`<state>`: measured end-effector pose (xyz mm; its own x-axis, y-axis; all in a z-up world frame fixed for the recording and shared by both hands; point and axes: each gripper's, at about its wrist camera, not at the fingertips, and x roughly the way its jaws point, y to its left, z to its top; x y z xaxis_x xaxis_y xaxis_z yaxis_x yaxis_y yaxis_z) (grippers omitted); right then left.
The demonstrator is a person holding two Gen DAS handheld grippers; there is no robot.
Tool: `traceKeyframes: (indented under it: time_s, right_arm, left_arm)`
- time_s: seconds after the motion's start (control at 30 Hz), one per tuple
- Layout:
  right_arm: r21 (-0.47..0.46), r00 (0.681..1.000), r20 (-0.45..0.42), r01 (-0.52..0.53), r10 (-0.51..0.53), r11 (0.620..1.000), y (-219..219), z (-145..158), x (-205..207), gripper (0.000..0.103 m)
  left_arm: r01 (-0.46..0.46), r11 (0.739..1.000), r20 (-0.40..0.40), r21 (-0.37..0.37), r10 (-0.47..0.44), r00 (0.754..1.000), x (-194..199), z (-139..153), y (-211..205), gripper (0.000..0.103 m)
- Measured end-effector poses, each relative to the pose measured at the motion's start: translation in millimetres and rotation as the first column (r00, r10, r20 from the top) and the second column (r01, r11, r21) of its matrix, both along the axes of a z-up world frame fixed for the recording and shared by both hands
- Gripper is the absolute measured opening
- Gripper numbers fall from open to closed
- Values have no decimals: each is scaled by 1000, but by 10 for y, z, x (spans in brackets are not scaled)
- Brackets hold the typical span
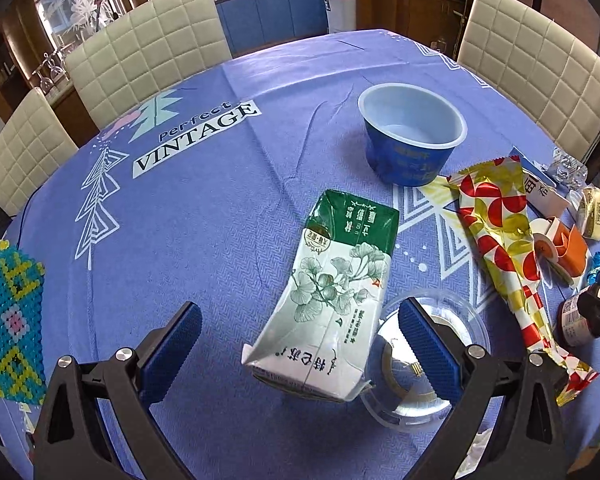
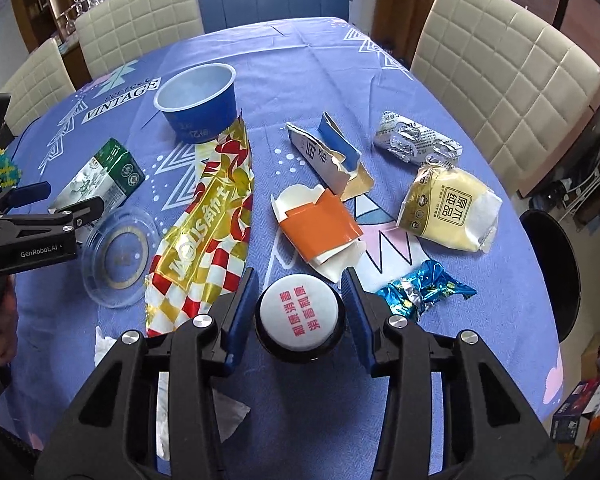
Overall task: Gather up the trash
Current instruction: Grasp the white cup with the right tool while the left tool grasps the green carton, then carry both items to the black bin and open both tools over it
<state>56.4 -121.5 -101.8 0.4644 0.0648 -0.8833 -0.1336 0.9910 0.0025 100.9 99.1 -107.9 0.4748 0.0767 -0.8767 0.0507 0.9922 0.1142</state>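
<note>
On tablecloth (image 1: 228,216): one carton (image 1: 332,292) between spread left gripper (image 1: 300,356); right gripper (image 2: 300,312) straddles one bottle (image 2: 299,317), unclamped

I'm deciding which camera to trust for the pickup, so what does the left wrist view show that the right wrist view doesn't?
Only the left wrist view: the turquoise beaded pouch in full, at the table's edge.

Only the right wrist view: the white-capped dark bottle between the right gripper's fingers, the cream-yellow snack packet, the crumpled blue foil wrapper.

Both: the blue plastic cup, green-white carton, clear round lid, and red-gold wrapper.
</note>
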Motion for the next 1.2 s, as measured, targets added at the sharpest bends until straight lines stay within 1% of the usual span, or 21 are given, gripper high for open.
traceKeyframes:
  time_s: [0.07,0.1,0.13,0.2,0.27,0.37,0.4,0.5,0.67,0.87,1.0,1.2]
  right_arm:
    - [-5,1000,0,2,-2,1000,12,-3,16,45]
    - [-6,1000,0,3,-3,1000,14,-3,18,45]
    - [-8,1000,0,4,-4,1000,12,-1,19,45]
    - [-11,1000,0,9,-9,1000,9,-2,31,45]
    - [-11,1000,-1,15,-15,1000,0,-1,40,45]
    - [-8,1000,-3,22,-22,1000,-12,3,48,45]
    - [-7,1000,-4,22,-22,1000,-11,4,48,45]
    - [-3,1000,-1,19,-19,1000,-6,21,41,45]
    - [7,1000,21,4,-4,1000,11,110,17,45]
    - [31,998,59,-36,34,999,45,263,-51,45]
    - [38,995,84,-57,54,998,57,367,-113,45]
    - [43,991,115,-75,70,996,0,499,-183,45]
  left_arm:
    - [0,1000,-2,-1,0,1000,10,-12,7,94]
    - [-1,1000,-8,2,1,1000,25,-29,10,88]
    - [3,1000,-16,-1,-3,1000,33,-45,10,84]
    - [2,1000,-38,-4,-2,999,53,-93,14,71]
    - [3,1000,-53,-18,-3,999,62,-129,21,65]
    - [9,1000,-51,-14,-10,999,49,-128,4,55]
    - [8,1000,-51,-9,-8,999,41,-123,-2,53]
    - [3,1000,-55,-23,-5,998,11,-110,5,47]
    - [-16,999,-54,-33,14,998,-63,-58,33,47]
    - [-33,999,-15,-26,32,999,-219,138,24,47]
    - [-22,999,11,-24,23,1000,-372,267,-84,47]
    - [1,1000,32,-28,0,999,-550,382,-306,47]
